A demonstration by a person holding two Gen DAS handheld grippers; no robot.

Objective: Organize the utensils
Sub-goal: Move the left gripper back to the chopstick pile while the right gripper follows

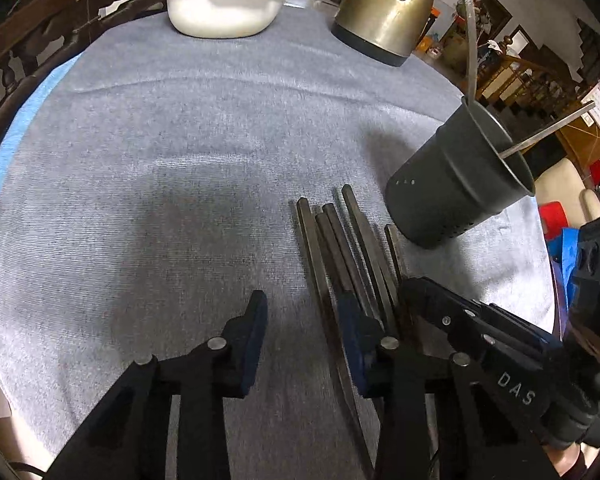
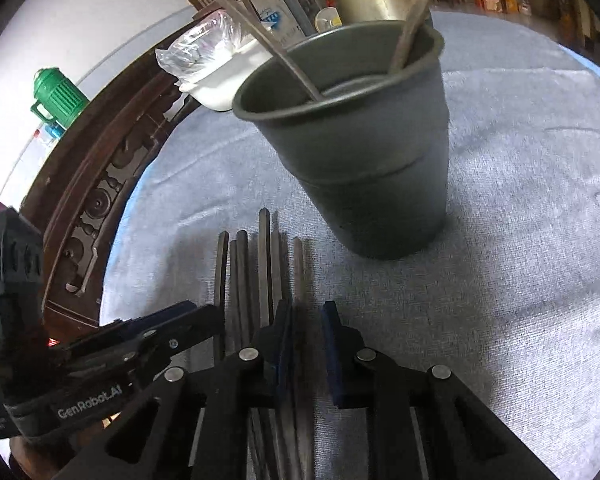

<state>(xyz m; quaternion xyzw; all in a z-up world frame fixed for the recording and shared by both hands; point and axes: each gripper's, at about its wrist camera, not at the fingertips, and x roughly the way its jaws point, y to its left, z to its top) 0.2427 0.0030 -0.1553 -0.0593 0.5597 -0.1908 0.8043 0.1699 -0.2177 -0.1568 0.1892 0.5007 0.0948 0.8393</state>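
Observation:
Several dark chopsticks (image 1: 340,248) lie side by side on the grey cloth (image 1: 160,152), just short of a dark metal utensil cup (image 1: 456,184) that holds two metal chopsticks (image 1: 548,132). My left gripper (image 1: 304,316) is open, low over the cloth, its right finger against the bundle's left side. In the right wrist view my right gripper (image 2: 306,320) is partly open, straddling the rightmost chopstick of the bundle (image 2: 260,272), with the cup (image 2: 360,152) just ahead. The right gripper also shows in the left wrist view (image 1: 460,320).
A white bowl (image 1: 224,8) with a plastic bag and a steel kettle (image 1: 384,12) stand at the far edge of the table. A carved dark wood rail (image 2: 96,184) borders the table on the left. A green jug (image 2: 60,96) stands beyond it.

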